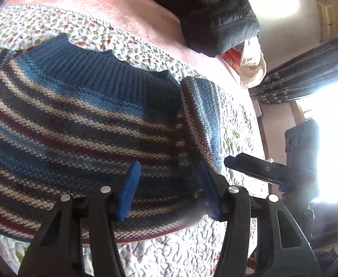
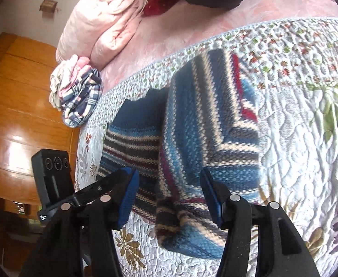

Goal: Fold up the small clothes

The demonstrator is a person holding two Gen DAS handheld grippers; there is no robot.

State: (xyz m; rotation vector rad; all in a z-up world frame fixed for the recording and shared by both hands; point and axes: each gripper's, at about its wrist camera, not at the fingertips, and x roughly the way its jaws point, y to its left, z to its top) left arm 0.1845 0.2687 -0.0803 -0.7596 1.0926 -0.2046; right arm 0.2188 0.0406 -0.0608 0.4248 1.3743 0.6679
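The left gripper (image 1: 169, 189), black-armed with blue pads, hangs just above the near part of a small knitted sweater striped in blue, cream, grey and dark red (image 1: 72, 124); its jaws stand spread apart with nothing between them. The right gripper (image 2: 169, 196) is likewise released, its blue pads wide on either side of the sweater's folded-over sleeve (image 2: 206, 124), though whether they touch the knit cannot be told.

The sweater lies flat on a white quilted bedspread printed with small flowers and leaves (image 1: 173, 249), its dark blue ribbed collar (image 1: 95, 67) pointing to the far side. In the right wrist view one sleeve is turned in across the body, stripes running at an angle to those of the chest.

Beyond the quilt lies a pink plush blanket (image 2: 192, 27). At the far left of the right wrist view sits a puffy pink folded duvet (image 2: 104, 20), with a crumpled heap of plaid and pink clothes (image 2: 76, 94) near it. A dark padded jacket (image 1: 215, 20) lies at the far right in the left wrist view.
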